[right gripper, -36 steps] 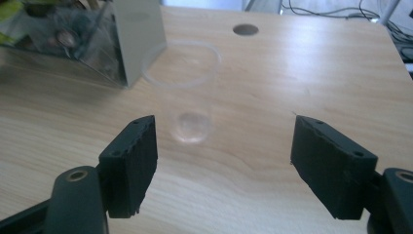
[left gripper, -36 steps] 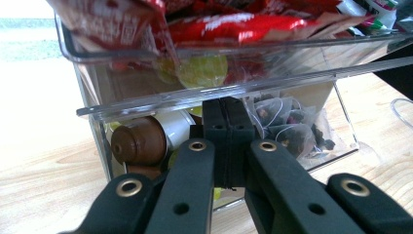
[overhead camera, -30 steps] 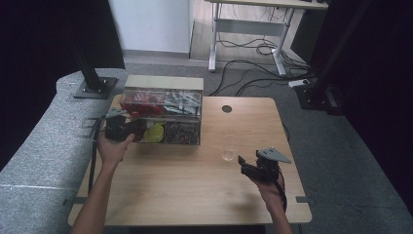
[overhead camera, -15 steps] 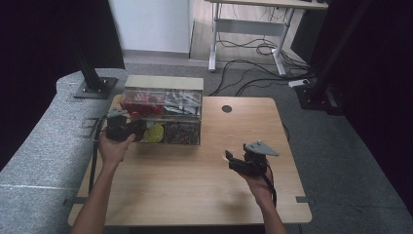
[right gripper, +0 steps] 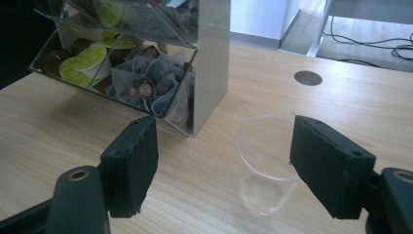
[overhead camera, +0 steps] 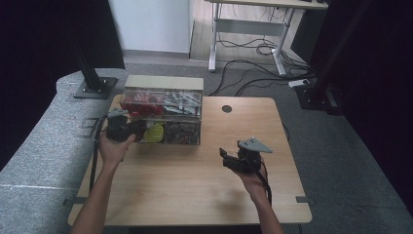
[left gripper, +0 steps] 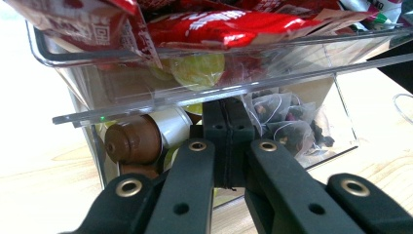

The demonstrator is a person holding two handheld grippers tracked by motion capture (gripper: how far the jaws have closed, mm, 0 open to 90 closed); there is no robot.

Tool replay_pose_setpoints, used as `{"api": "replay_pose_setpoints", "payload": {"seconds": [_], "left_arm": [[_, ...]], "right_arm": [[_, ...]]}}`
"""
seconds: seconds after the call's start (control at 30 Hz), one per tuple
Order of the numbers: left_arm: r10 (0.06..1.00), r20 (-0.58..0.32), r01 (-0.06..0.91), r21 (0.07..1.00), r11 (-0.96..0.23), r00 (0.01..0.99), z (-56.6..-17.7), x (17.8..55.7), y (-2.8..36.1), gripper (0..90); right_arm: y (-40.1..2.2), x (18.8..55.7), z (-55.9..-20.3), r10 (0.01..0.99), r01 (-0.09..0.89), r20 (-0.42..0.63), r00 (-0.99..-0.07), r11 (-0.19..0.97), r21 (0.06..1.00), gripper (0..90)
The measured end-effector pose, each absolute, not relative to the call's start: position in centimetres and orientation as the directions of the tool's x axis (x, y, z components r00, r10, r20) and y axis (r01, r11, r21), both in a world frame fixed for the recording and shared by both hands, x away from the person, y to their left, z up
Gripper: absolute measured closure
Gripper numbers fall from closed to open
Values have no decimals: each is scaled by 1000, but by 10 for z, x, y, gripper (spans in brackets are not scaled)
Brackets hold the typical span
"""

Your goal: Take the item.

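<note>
A clear two-tier organizer (overhead camera: 162, 116) stands at the table's back left. Its upper tier holds red packets (left gripper: 229, 22). The lower tier holds brown (left gripper: 134, 141) and white (left gripper: 171, 123) capsules on one side and tea bags (left gripper: 287, 122) on the other. My left gripper (overhead camera: 119, 127) is at the lower tier's left opening, and in the left gripper view the left gripper (left gripper: 225, 105) is shut with nothing seen between its jaws. An empty clear plastic cup (right gripper: 267, 165) stands upright on the table. My right gripper (right gripper: 224, 158) is open just short of it, the cup nearer the right-hand jaw.
The wooden table (overhead camera: 185, 190) has a round cable hole (overhead camera: 227, 108) at the back. Bare tabletop lies in front of the organizer. A grey surface (overhead camera: 44, 146) runs along the table's left side, and cables trail on the floor behind.
My right gripper has moved left and a little forward across the table, up to the cup. The left gripper has stayed at the organizer.
</note>
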State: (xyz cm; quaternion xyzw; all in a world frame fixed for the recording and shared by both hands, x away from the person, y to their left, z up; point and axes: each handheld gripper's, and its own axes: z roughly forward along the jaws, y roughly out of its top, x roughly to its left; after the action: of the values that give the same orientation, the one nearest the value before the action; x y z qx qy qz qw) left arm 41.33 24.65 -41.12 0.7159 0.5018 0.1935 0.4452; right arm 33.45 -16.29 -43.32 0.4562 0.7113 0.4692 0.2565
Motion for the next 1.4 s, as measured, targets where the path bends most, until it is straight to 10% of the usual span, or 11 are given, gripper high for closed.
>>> {"api": "replay_pose_setpoints", "payload": {"seconds": [1.4], "left_arm": [[881,-169,551,826,-118,441,-408,414,236,900]], "right_arm": [[-106,358,-425,832,398,89,-547,165,902,317]]}}
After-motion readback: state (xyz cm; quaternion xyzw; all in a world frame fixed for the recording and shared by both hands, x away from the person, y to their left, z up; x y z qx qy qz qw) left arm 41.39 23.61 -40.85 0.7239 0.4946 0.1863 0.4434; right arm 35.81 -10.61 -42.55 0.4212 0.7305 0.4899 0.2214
